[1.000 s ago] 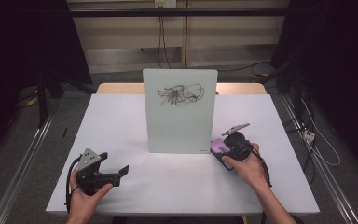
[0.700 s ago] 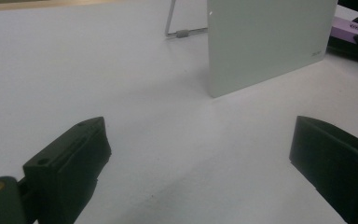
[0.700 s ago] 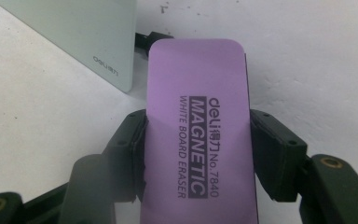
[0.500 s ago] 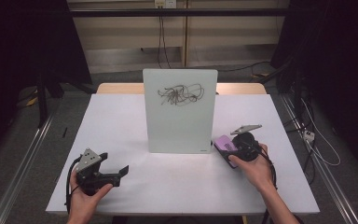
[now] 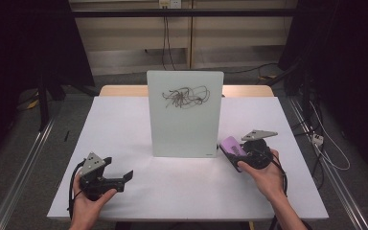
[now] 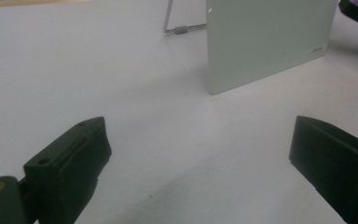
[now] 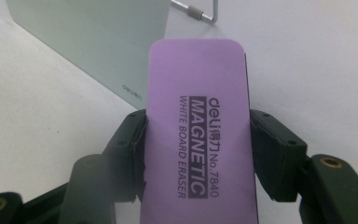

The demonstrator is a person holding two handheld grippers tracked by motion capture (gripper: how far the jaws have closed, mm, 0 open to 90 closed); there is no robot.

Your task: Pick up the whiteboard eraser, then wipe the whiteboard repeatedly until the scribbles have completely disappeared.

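A: Right gripper [image 7: 196, 154] status?
B: Clamped across purple whiteboard eraser [image 7: 198, 130], long axis in line with jaws, just beside whiteboard [image 5: 184, 112] lower right corner.
A: Scribble [image 5: 186, 97] bearing?
B: Up and left of eraser, nearer right hand.
A: Left gripper [image 6: 205, 158]?
B: Spread wide, empty, resting on table [image 5: 182, 182].

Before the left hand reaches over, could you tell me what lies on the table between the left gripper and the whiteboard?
Nothing: in the left gripper view, bare white table runs from the open left gripper to the whiteboard. The high view shows likewise.
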